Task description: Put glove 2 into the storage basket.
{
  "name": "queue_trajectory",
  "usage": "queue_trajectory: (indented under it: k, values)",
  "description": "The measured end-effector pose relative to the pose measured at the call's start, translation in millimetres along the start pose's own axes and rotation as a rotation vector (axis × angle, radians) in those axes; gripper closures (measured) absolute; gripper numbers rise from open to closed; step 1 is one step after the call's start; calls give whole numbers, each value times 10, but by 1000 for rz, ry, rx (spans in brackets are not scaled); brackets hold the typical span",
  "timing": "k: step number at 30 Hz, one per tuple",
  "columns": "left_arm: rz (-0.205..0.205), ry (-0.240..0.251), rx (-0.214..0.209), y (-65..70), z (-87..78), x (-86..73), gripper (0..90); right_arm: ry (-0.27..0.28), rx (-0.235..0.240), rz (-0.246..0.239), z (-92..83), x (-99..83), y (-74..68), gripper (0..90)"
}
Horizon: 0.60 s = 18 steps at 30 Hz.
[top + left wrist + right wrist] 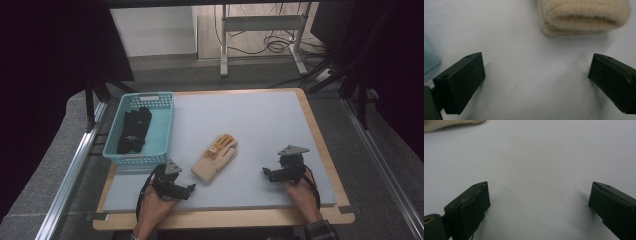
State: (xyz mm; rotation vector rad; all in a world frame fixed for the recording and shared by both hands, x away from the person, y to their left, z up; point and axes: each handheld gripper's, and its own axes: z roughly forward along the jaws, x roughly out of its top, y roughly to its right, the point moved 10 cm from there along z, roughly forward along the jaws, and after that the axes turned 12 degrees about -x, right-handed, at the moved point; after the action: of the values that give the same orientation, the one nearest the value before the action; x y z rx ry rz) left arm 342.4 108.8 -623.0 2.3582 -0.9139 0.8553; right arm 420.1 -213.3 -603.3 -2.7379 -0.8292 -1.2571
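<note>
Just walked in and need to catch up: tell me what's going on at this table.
A person holds a gripper in each hand near the table's front edge. The left gripper and the right gripper both rest open, with nothing between their jaws. A beige glove lies flat on the grey mat between them, its cuff just ahead of the left gripper. A black glove already lies in the teal basket at the table's left.
</note>
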Motion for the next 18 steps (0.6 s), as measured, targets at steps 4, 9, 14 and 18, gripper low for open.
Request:
queue_trajectory:
  k: [4, 9, 14, 18]
  values:
    - [-2, -16, -1, 8, -3, 6, 5, 0, 0, 0, -1, 0, -1, 34]
    - [12, -18, -14, 63, -34, 58, 0, 2, 0, -3, 0, 1, 0, 35]
    - [-1, 7, -74, 166, -70, 217, 0, 2, -2, -2, -2, 1, -2, 35]
    - [18, 8, -93, 253, -73, 422, 0, 3, -2, -2, -3, 0, -3, 36]
